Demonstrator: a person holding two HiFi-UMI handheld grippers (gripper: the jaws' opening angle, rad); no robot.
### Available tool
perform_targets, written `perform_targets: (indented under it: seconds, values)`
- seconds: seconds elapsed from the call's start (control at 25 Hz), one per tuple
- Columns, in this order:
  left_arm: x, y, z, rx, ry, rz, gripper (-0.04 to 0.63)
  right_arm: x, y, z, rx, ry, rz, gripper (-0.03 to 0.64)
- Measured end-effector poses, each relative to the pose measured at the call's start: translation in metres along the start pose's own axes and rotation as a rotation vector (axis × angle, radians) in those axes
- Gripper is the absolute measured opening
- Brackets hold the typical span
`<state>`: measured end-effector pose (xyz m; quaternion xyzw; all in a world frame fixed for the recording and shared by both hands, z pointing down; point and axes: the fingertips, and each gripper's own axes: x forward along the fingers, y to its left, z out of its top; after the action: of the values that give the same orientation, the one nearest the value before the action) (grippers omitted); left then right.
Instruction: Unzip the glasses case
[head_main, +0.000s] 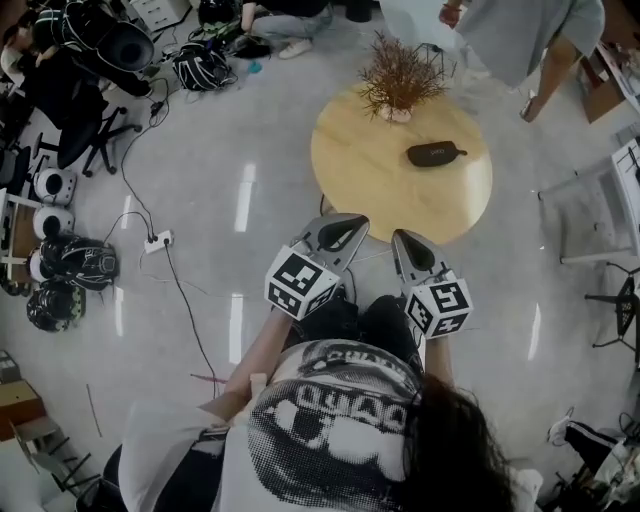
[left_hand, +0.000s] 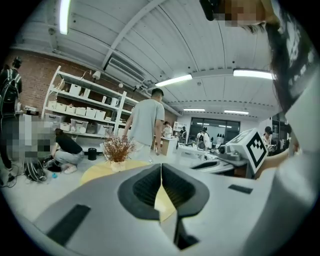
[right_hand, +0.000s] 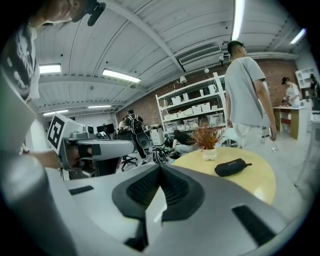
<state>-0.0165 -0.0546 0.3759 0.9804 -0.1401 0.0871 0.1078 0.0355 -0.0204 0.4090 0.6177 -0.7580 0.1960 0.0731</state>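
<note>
Both tools closed, jaws pressed together with nothing between them: left tool (head_main: 347, 226) (left_hand: 161, 167) and right tool (head_main: 405, 240) (right_hand: 159, 170). They sit side by side in front of the person, short of the near edge of the round pale-wood bench (head_main: 400, 205) (right_hand: 252, 182) (left_hand: 97, 172) and not touching it. Each points roughly at the bench.

The black oblong glasses case (head_main: 436, 153) (right_hand: 232, 167) lies flat on the bench top, right of centre in the head view and well apart from both tools. I can't tell the zip state at this size.

A dried brown plant in a small white pot (head_main: 400, 82) (right_hand: 207, 139) (left_hand: 118, 150) stands at the far side of the bench, near the case but not touching it. A person in a grey T-shirt (head_main: 520, 35) (right_hand: 245, 90) (left_hand: 146, 122) stands beyond the bench.
</note>
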Motion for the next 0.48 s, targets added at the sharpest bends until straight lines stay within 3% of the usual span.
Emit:
perform_targets:
  seconds: [0.24,0.48]
  values:
    - [0.018,-0.001,-0.007,-0.014,0.033,-0.024,0.014,0.004,-0.025,-0.002,0.021,0.018,-0.026,0.000]
    - [0.042,0.019,-0.003,-0.028,0.054,0.019,0.014,0.025,-0.053,0.007,0.037,0.029,0.007,0.000]
